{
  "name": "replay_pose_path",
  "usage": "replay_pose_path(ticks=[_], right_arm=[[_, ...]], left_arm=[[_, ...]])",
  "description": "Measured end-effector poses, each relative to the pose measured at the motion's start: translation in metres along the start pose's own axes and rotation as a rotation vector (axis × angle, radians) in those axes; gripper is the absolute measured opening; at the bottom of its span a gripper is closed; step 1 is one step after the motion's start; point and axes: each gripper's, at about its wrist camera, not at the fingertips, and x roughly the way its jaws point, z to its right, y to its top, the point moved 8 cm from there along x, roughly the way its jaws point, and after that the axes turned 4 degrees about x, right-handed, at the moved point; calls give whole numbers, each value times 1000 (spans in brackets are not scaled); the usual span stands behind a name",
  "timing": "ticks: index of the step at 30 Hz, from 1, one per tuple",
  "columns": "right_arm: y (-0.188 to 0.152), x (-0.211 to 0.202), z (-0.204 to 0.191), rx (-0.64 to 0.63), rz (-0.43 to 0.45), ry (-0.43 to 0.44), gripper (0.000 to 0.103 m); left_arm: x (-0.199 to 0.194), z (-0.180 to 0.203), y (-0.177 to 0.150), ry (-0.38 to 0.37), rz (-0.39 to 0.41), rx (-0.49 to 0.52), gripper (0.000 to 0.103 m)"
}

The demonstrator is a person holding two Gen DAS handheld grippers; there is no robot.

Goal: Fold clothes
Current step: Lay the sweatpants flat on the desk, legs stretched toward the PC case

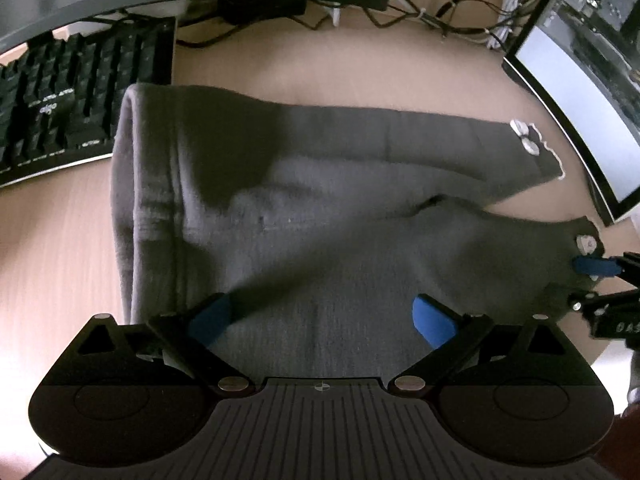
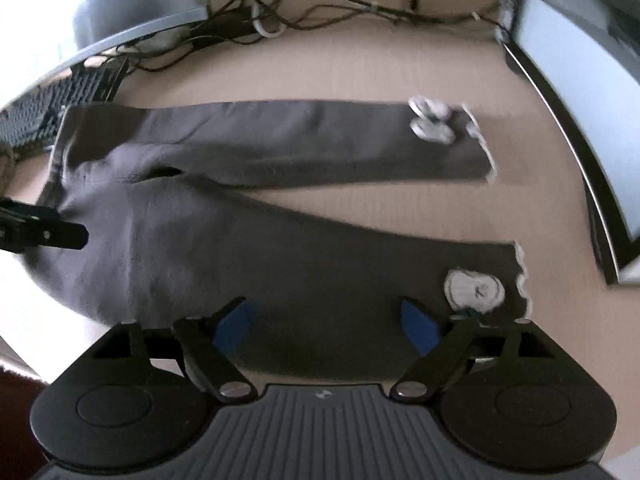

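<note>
A pair of small grey trousers (image 1: 320,208) lies flat on the light wooden desk (image 1: 340,68), waistband to the left, both legs to the right, with white patches near the cuffs. My left gripper (image 1: 322,316) is open, its blue fingers over the seat near the waistband. My right gripper (image 2: 326,320) is open over the near leg (image 2: 320,272), beside the white patch (image 2: 474,290) by the cuff. The far leg (image 2: 300,140) lies apart from the near one. The right gripper also shows in the left wrist view (image 1: 592,280) at the near cuff.
A black keyboard (image 1: 68,96) lies at the back left, touching the waistband corner. A monitor (image 1: 580,120) stands at the right. Tangled cables (image 1: 440,12) run along the back edge. The left gripper shows in the right wrist view (image 2: 44,232).
</note>
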Motion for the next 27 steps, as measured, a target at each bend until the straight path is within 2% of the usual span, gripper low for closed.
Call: replay_pose_path(ticks=[3, 6, 8, 11, 14, 16, 19, 21, 27], right_arm=[[17, 14, -7, -73, 46, 11, 89], [42, 18, -4, -96, 75, 7, 83], [63, 10, 0, -102, 131, 3, 83], [92, 7, 3, -75, 188, 5, 83], [107, 23, -1, -1, 170, 46, 83], [107, 39, -8, 36, 128, 61, 83], [91, 56, -19, 40, 81, 34, 84], [83, 54, -22, 13, 93, 3, 84], [67, 38, -8, 62, 116, -69, 84]], left_arm=[[1, -4, 2, 7, 18, -3, 101], [1, -9, 4, 20, 30, -9, 101], [-1, -11, 6, 20, 31, -30, 101], [-4, -13, 13, 8, 51, -50, 101], [-6, -11, 22, -3, 76, -49, 101], [-3, -10, 24, -8, 66, -43, 101], [3, -9, 26, -15, 47, -33, 101], [7, -8, 27, -20, 34, -26, 101], [3, -7, 10, -95, 11, 21, 102]])
